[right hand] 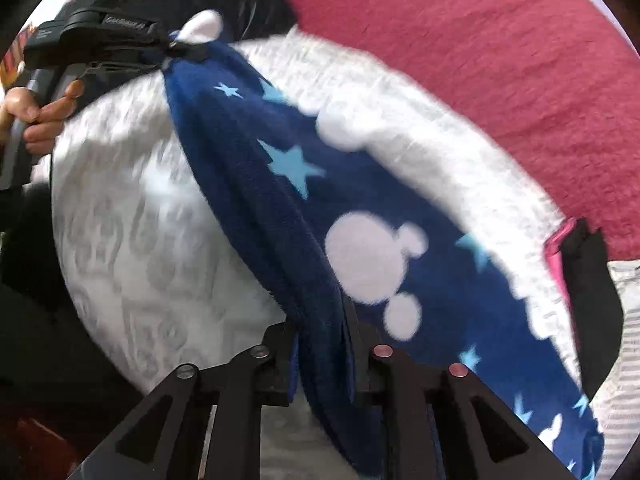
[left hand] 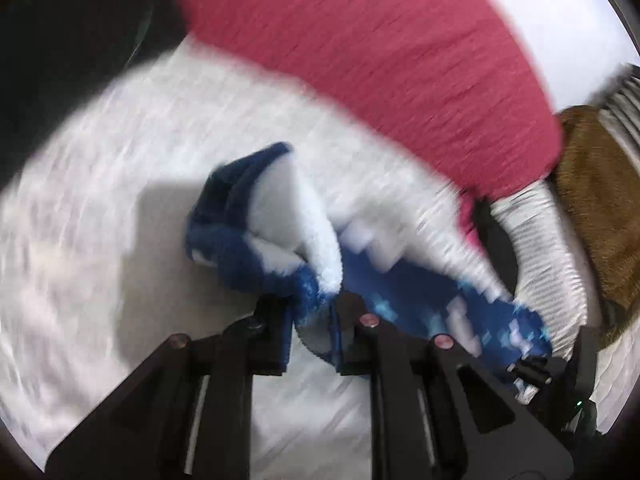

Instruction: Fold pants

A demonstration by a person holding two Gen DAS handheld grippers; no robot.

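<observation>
The pants (right hand: 280, 184) are dark blue fleece with light blue stars and white mouse-head shapes. They hang stretched in a band above the white bed cover (right hand: 132, 220). In the right wrist view my right gripper (right hand: 320, 340) is shut on a thick fold of one end. At the upper left of that view, my left gripper (right hand: 172, 46) pinches the other end, held by a person's hand (right hand: 40, 108). In the blurred left wrist view the left gripper (left hand: 312, 316) is shut on bunched blue and white fleece of the pants (left hand: 236, 248), which trail off to the right.
A red blanket (right hand: 480, 60) lies along the far side of the bed cover, also the red blanket (left hand: 380, 60). A pink and black item (right hand: 568, 252) sits at the right. Brown fabric (left hand: 592, 200) and striped white cloth (left hand: 548, 260) lie at the right edge.
</observation>
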